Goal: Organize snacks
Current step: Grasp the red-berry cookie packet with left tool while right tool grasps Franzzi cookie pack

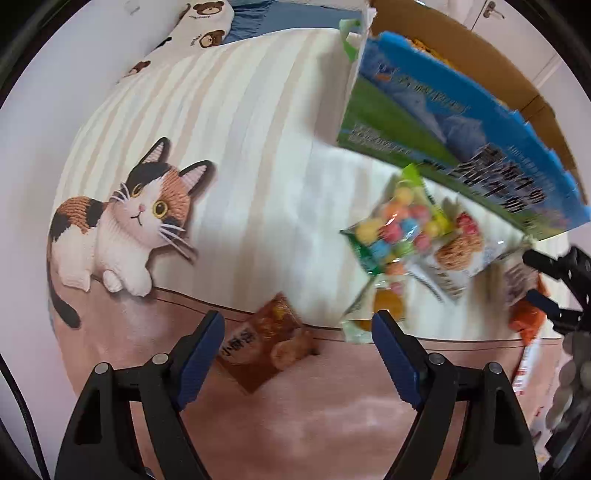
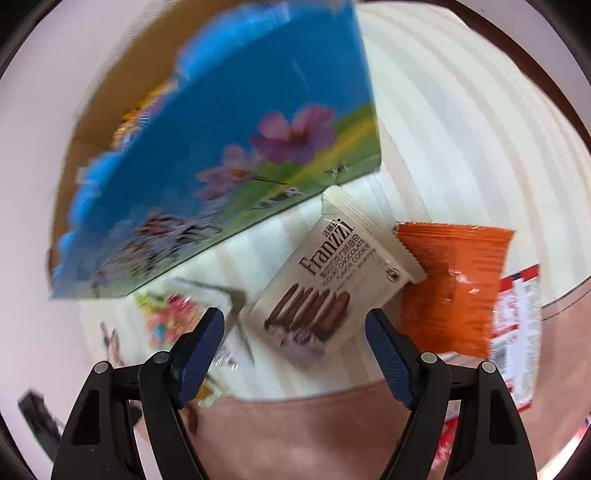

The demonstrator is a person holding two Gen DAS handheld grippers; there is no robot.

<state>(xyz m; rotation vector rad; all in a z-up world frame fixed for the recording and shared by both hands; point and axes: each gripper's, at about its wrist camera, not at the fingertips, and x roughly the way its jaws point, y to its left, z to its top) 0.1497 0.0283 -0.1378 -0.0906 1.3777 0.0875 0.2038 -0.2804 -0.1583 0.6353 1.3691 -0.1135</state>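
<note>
My left gripper (image 1: 297, 325) is open and empty, right above a brown snack packet (image 1: 267, 341) on the cat-print mat. A bag of coloured candy balls (image 1: 399, 225), a white cookie packet (image 1: 456, 254) and a small green-edged packet (image 1: 376, 306) lie to its right. My right gripper (image 2: 295, 325) is open and empty over a white Franzzi chocolate cookie packet (image 2: 332, 273); it also shows at the right edge of the left wrist view (image 1: 554, 284). An orange packet (image 2: 454, 280) lies beside the Franzzi packet. The blue and green cardboard box (image 1: 454, 122) (image 2: 236, 147) stands open behind the snacks.
The mat carries a calico cat picture (image 1: 125, 221) on cream stripes, with a pink band along the near side. A red and white packet (image 2: 517, 332) lies at the right. A bear-print pillow (image 1: 199, 33) and blue bedding lie beyond the mat.
</note>
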